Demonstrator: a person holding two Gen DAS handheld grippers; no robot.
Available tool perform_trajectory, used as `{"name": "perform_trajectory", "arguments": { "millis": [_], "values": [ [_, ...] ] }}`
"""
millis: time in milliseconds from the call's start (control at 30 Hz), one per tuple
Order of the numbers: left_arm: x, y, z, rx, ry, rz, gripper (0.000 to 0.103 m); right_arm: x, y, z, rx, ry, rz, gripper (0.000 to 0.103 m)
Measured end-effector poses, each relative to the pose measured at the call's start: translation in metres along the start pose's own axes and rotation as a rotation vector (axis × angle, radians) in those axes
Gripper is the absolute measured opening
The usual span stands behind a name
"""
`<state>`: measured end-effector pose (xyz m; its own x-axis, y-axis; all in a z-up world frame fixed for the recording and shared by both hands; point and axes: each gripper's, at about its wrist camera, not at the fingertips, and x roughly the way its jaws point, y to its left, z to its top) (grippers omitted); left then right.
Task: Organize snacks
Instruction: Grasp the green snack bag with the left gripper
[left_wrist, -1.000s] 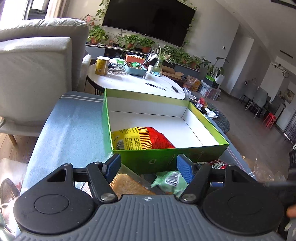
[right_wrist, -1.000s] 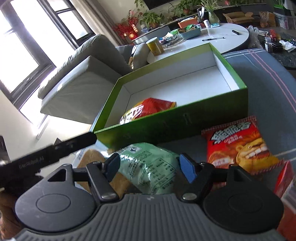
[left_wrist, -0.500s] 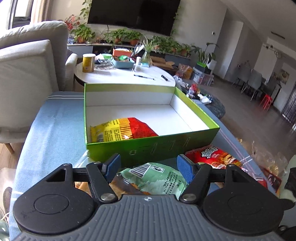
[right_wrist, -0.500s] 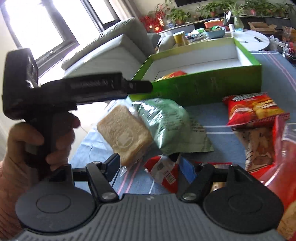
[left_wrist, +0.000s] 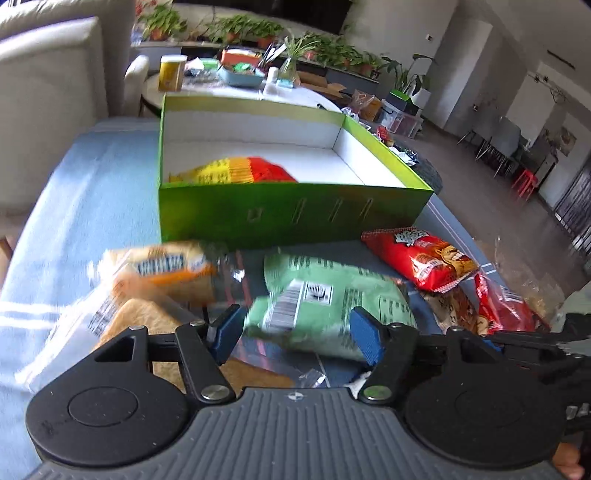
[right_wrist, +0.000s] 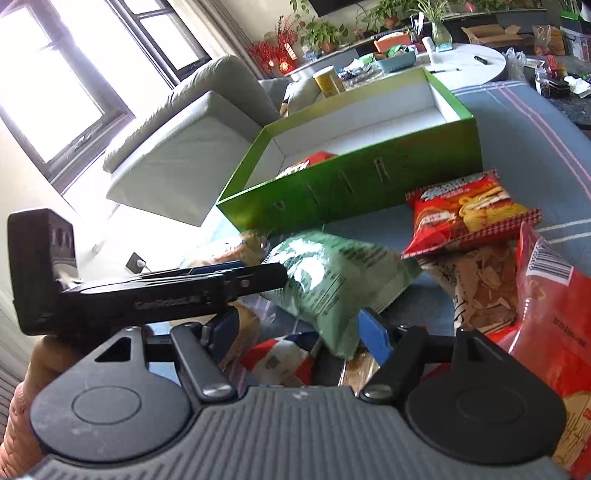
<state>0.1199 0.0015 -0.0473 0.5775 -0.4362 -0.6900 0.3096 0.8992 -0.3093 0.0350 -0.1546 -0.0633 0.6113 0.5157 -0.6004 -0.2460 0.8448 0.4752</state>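
Note:
A green box (left_wrist: 295, 214) with white inside stands on the blue cloth; a red-and-yellow snack bag (left_wrist: 236, 171) lies in it. The box also shows in the right wrist view (right_wrist: 369, 184). In front lie a pale green bag (left_wrist: 332, 295), bread packs (left_wrist: 162, 266) and red snack bags (left_wrist: 424, 258). My left gripper (left_wrist: 295, 332) is open, its blue pads on either side of the green bag's near end. My right gripper (right_wrist: 299, 328) is open above the green bag (right_wrist: 332, 273) and a red-white packet (right_wrist: 280, 362). The left gripper's body (right_wrist: 147, 291) crosses the right view.
A grey sofa (right_wrist: 192, 125) stands to the left. A white round table (left_wrist: 221, 88) with a yellow cup, basket and pens is behind the box. More red bags (right_wrist: 546, 295) and a clear bag of chips (right_wrist: 480, 280) lie at the right. Plants line the far wall.
Both grippers have pulled back from the box and lowered toward the snack pile. The left gripper now straddles the green bag. The views are blurred from motion.

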Motion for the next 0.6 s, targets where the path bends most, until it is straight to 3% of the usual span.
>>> {"name": "perform_trajectory", "arguments": {
  "millis": [100, 300, 433, 600],
  "values": [
    [-0.006, 0.009, -0.006, -0.058, 0.004, -0.027, 0.059, -0.001, 0.002, -0.002, -0.011, -0.002, -0.015, 0.074],
    [-0.014, 0.015, -0.003, -0.065, -0.049, -0.015, 0.059, -0.008, -0.007, 0.007, 0.042, -0.034, -0.029, 0.075],
    [-0.011, 0.008, 0.005, -0.043, -0.053, -0.033, 0.060, -0.004, -0.017, 0.015, 0.139, -0.028, -0.052, 0.075],
    [0.012, 0.003, 0.013, -0.025, -0.003, -0.030, 0.061, 0.017, -0.028, 0.025, 0.296, 0.024, -0.107, 0.075]
  ]
}}
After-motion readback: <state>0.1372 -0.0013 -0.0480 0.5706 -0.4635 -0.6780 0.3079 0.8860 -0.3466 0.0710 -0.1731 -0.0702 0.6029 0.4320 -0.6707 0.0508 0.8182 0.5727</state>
